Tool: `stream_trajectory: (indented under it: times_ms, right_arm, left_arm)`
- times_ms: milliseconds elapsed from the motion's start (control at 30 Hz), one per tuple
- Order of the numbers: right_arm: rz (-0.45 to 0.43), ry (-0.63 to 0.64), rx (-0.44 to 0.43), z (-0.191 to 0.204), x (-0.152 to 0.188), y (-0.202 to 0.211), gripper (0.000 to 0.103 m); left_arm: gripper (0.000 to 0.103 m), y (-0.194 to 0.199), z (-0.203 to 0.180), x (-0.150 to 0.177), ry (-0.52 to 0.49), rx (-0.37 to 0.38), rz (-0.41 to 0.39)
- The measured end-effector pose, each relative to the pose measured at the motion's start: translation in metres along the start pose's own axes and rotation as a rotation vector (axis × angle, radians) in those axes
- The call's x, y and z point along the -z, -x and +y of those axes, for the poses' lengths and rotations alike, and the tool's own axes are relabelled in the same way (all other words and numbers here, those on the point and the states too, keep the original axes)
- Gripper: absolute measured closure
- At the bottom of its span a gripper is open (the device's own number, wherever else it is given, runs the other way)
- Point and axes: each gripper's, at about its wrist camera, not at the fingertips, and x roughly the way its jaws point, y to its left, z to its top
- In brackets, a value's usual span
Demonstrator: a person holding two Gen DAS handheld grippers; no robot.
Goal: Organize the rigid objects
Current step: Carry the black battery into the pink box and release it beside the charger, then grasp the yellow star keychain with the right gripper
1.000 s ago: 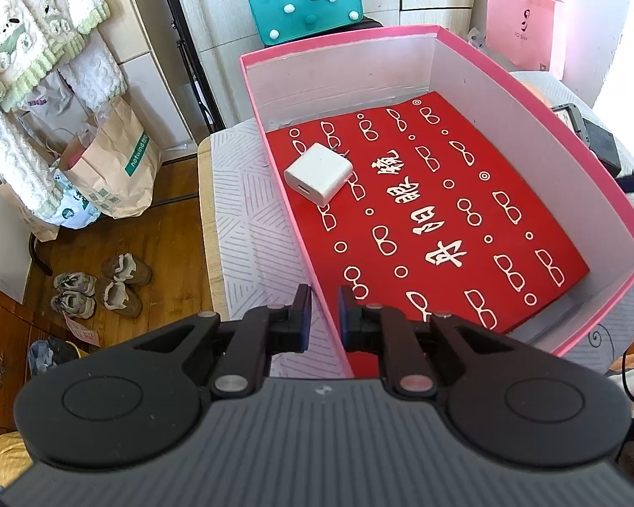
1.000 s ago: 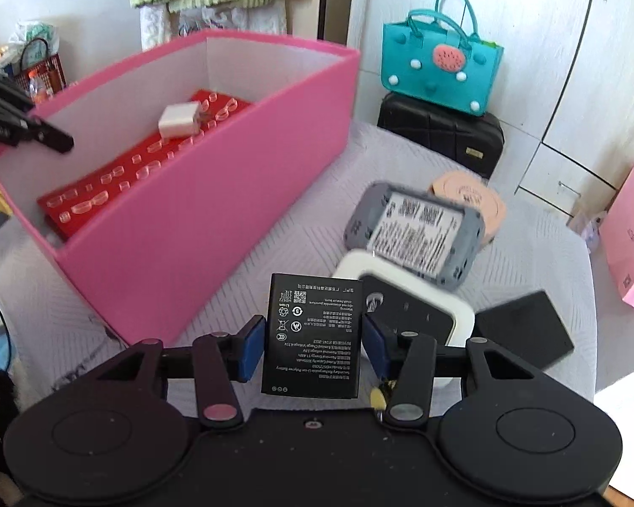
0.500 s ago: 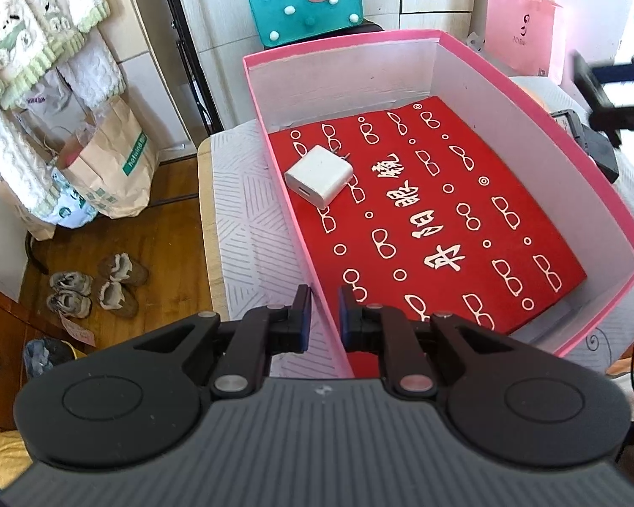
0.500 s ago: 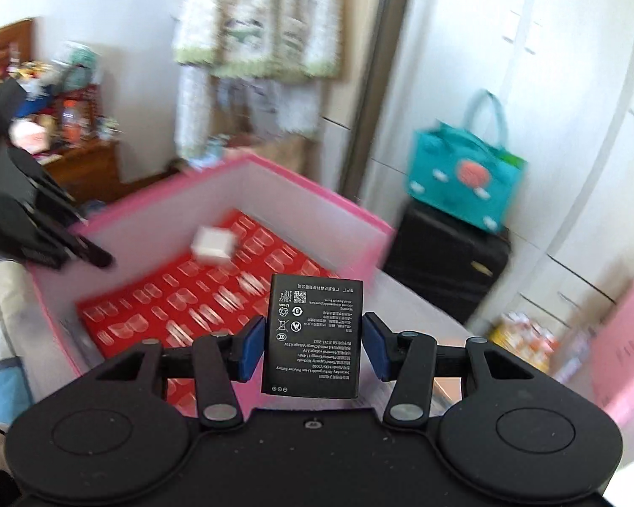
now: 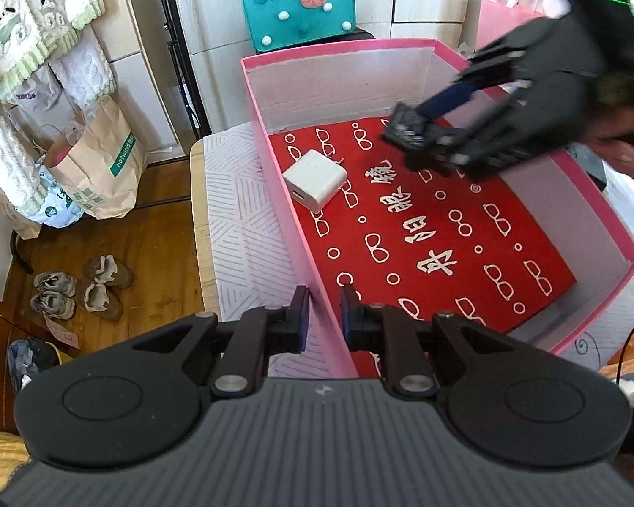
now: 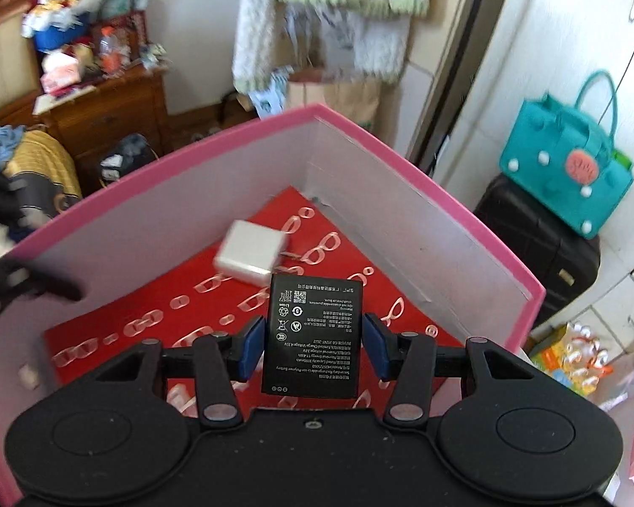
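The black battery [image 6: 312, 333] is clamped flat between the fingers of the right gripper [image 6: 312, 340], suspended above the red liner [image 5: 444, 228] inside the pink box [image 5: 274, 186]. A white charger [image 5: 315, 180] lies on the liner near the box's left wall. The left gripper [image 5: 322, 317] has its fingers nearly closed, pinching that wall's near end.

Box [image 5: 604, 219] open on top, walls all round, so entry is from above only; inside, the red liner [image 5: 444, 228] lies mostly bare; only the charger [image 5: 315, 179] sits near the left wall, far end; right gripper [image 5: 418, 135] with the battery [image 6: 312, 335] fills the far right corner; left gripper [image 5: 322, 317] straddles the near left wall.
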Motion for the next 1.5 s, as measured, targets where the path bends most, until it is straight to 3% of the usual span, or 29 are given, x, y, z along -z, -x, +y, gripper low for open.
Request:
stream_trajectory:
  times_ms: [167,267,367,500,633,800,1000,1300,1500]
  right_arm:
    - [0.1,-0.122,-0.013,-0.021,-0.018,-0.039,0.048]
    - [0.101,-0.2,-0.053,-0.028,-0.018,-0.037,0.047]
    - [0.061,-0.262,-0.057,-0.039,-0.009,-0.026,0.044]
    - [-0.025,-0.312,-0.156,-0.045,0.006,0.004,0.044]
    - [-0.126,-0.309,-0.187,-0.043,0.023,0.041,0.044]
    - [-0.187,-0.272,-0.091,-0.041,0.05,0.084,0.044]
    - [-0.195,-0.337,-0.041,-0.055,0.101,0.123,0.043]
    - [-0.1,-0.362,0.097,-0.043,0.195,0.142,0.04]
    - [-0.037,-0.429,0.087,-0.038,0.241,0.135,0.04]
  left_arm:
    - [0.088,0.0,0.002,0.002,0.01,0.011,-0.009]
    - [0.089,0.0,0.004,0.002,0.014,0.011,-0.011]
    - [0.088,0.001,0.003,0.002,0.017,0.015,-0.015]
    - [0.088,0.001,0.002,0.003,0.017,0.01,-0.017]
    - [0.089,0.001,0.003,0.002,0.024,0.007,-0.013]
    - [0.088,0.001,0.002,0.001,0.031,0.0,-0.009]
    - [0.089,0.001,-0.001,0.002,0.029,-0.018,-0.013]
    - [0.089,0.001,-0.006,0.001,0.032,-0.047,-0.02]
    - [0.089,0.001,-0.008,0.002,0.038,-0.061,-0.018]
